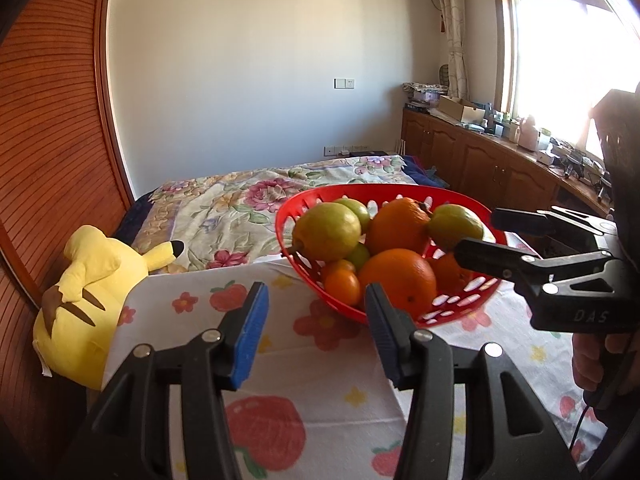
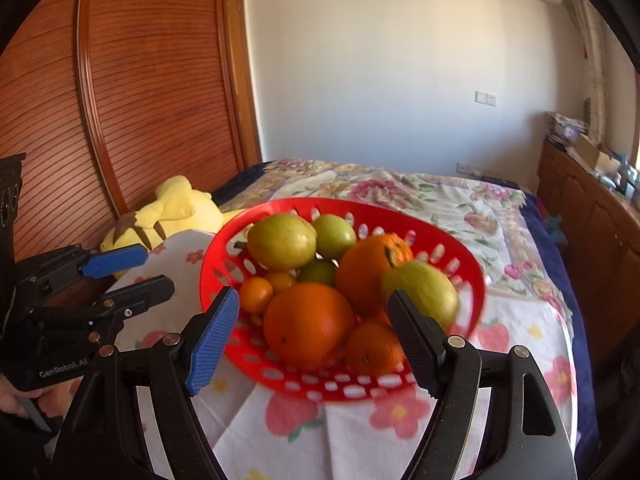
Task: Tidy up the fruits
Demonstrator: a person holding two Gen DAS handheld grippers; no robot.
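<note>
Blue pads of my left claw (image 1: 316, 336) sat closest to the lens, jaws apart with nothing but tablecloth (image 1: 320, 400) between them. My right claw (image 2: 312, 336) was likewise spread and empty, its tips framing the near rim of the basket (image 2: 352, 390).

That red basket, heaped with fruit, stood just ahead of both claws on the cloth: a big orange (image 2: 308, 326) dead ahead of the right claw, a smaller orange (image 2: 374, 348) by its right finger, a pear (image 2: 420, 294) just beyond that finger, more pears and small citrus behind. From the left claw the basket lay ahead and to the right; a yellow plush (image 1: 88, 304) lay off to its left, beyond the cloth's edge.

I judged the pile risky: a finger nudging the pear or the big orange could roll fruit over the rim, and a push on the light basket could slide it across the cloth.

Fruit low in the heap was hidden, the basket's right side was blurred, and I saw no place marked out for the fruit.
</note>
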